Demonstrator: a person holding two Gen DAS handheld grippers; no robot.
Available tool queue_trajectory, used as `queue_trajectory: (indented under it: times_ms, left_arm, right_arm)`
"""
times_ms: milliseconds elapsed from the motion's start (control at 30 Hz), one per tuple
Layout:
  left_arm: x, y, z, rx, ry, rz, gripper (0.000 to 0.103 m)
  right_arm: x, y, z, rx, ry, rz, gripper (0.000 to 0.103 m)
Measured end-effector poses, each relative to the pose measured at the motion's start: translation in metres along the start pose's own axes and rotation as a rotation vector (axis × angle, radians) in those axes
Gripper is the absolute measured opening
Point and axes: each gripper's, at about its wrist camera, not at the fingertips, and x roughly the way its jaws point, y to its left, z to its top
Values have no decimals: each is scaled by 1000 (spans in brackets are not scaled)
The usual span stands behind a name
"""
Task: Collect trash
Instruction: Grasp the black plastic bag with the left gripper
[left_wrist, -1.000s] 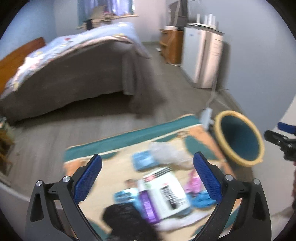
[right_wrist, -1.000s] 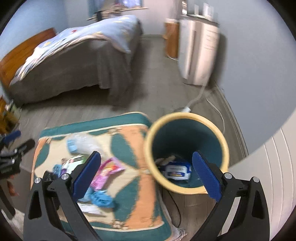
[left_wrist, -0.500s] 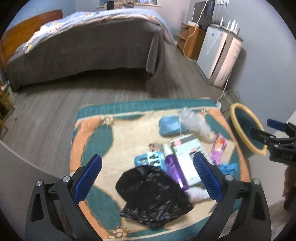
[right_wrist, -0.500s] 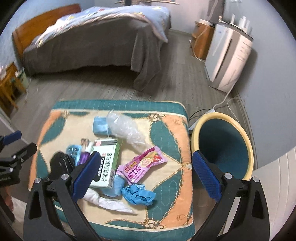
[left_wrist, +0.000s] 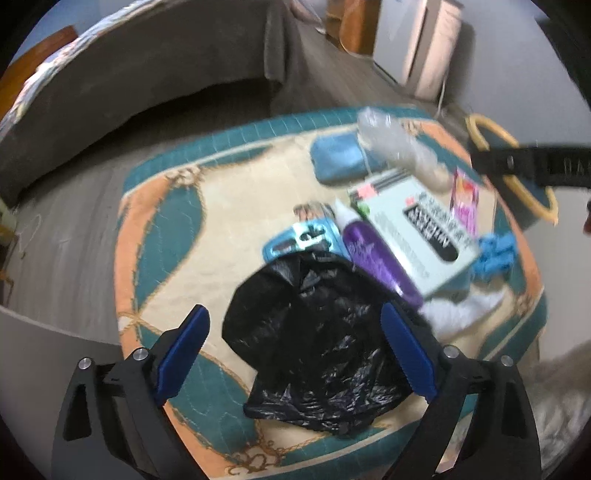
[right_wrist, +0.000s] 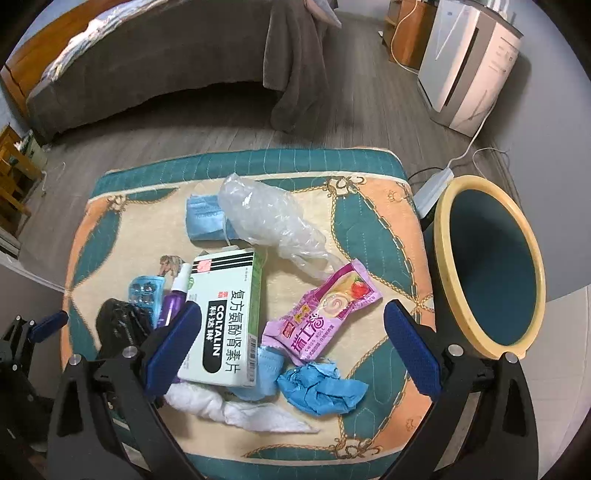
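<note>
Two grippers are in view, and we find both with jaws spread wide and holding nothing. We record the left gripper (left_wrist: 293, 347) hovering over one crumpled black plastic bag (left_wrist: 317, 347) at the near edge of the cushion (right_wrist: 369, 221), and the right gripper (right_wrist: 291, 339) above the near right part of that cushion.

On the cushion we count, from near to far:
- one white tissue wad (right_wrist: 236, 410) at the near edge;
- one crumpled blue glove (right_wrist: 321, 387) just beside it;
- one light blue mask (right_wrist: 264, 373) tucked under the box's near end;
- one white medicine box (right_wrist: 225, 317) lying flat;
- one pink snack wrapper (right_wrist: 321, 321) right of the box;
- one purple bottle (right_wrist: 171, 299) along the box's left side;
- one blue blister pack (right_wrist: 146, 293) left of the bottle;
- one clear plastic bag (right_wrist: 266, 218) towards the far edge;
- one blue folded mask (right_wrist: 207, 218) touching the clear bag's left side.

One teal bin with a yellow rim (right_wrist: 487, 273) stands off the cushion's right edge. We cannot see its bottom. Further off stand one bed (right_wrist: 155, 55) and one white appliance (right_wrist: 469, 70).
</note>
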Motion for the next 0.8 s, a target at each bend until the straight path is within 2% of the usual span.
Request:
queue_trajectory:
  times_ms: [33, 100, 167, 233, 300, 367, 500, 600, 700, 800]
  left_arm:
    - [6, 0, -1, 3, 22, -11, 86]
    - [15, 1, -2, -6, 57, -27, 72]
    - [24, 2, -4, -19, 86, -45, 65]
    - [28, 2, -4, -25, 94, -64, 60]
    - [30, -1, -5, -20, 101, -62, 48]
    - [30, -3, -6, -5, 104, -56, 42]
    - [27, -1, -5, 6, 95, -36, 21]
    - [25, 7, -3, -14, 94, -31, 14]
    - [19, 15, 3, -21, 67, 3, 11]
    - [11, 22, 12, -42, 32, 4, 10]
  right_arm:
    - [3, 0, 0, -2, 6, -2, 97]
    - [8, -1, 1, 7, 16, 7, 97]
    - [13, -2, 0, 22, 31, 17, 97]
    - [19, -2, -1, 39, 46, 37, 97]
    - [26, 0, -3, 39, 60, 42, 97]
    - [33, 6, -5, 22, 76, 47, 97]
    - [42, 18, -7, -21, 97, 52, 97]
    - [45, 25, -8, -37, 104, 68, 97]
    - [48, 32, -10, -71, 114, 66, 97]
    - [50, 38, -13, -95, 120, 70, 97]
